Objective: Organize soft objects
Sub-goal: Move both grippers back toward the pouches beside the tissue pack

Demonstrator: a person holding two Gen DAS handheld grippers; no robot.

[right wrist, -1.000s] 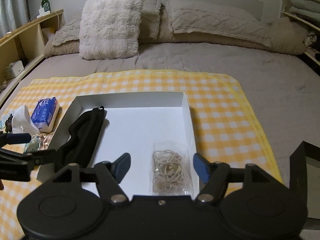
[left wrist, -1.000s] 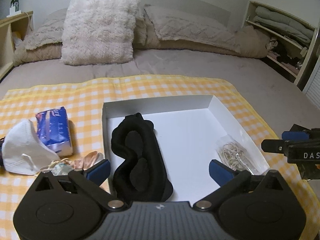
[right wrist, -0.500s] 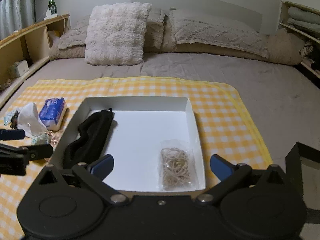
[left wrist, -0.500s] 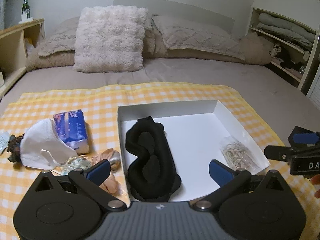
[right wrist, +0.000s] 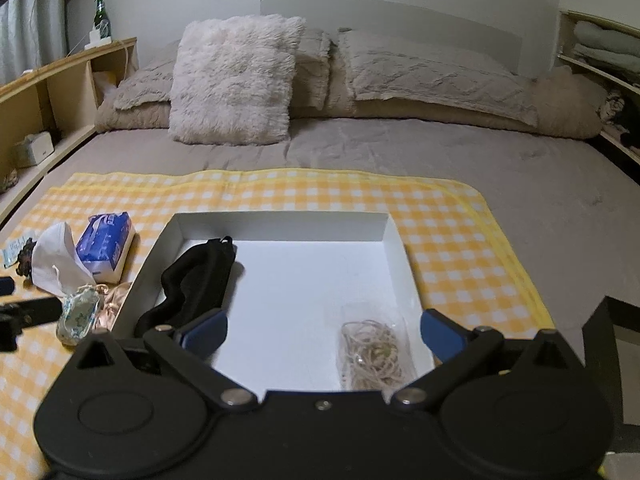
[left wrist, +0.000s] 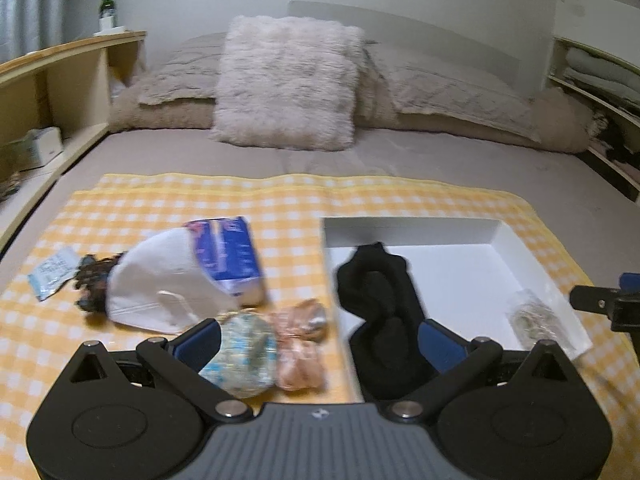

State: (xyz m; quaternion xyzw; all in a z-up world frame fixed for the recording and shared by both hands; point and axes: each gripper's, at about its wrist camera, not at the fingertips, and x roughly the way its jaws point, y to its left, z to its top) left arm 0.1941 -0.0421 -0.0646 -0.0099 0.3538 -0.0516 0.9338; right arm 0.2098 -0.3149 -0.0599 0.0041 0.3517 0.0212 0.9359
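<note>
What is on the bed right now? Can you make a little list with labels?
box: white box on the yellow checked cloth
inside box: black sleep mask at its left, bag of rubber bands near its right
outside box, on its left: white face mask, blue tissue pack, patterned scrunchie, peach scrunchie
left gripper: open, holding nothing, over the scrunchies
right gripper: open, holding nothing, at the box's near edge

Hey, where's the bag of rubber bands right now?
The clear plastic bag of tan rubber bands lies inside the shallow white cardboard box, in its near right corner in the right wrist view, apart from the black fabric sleep mask along the left wall.
</note>
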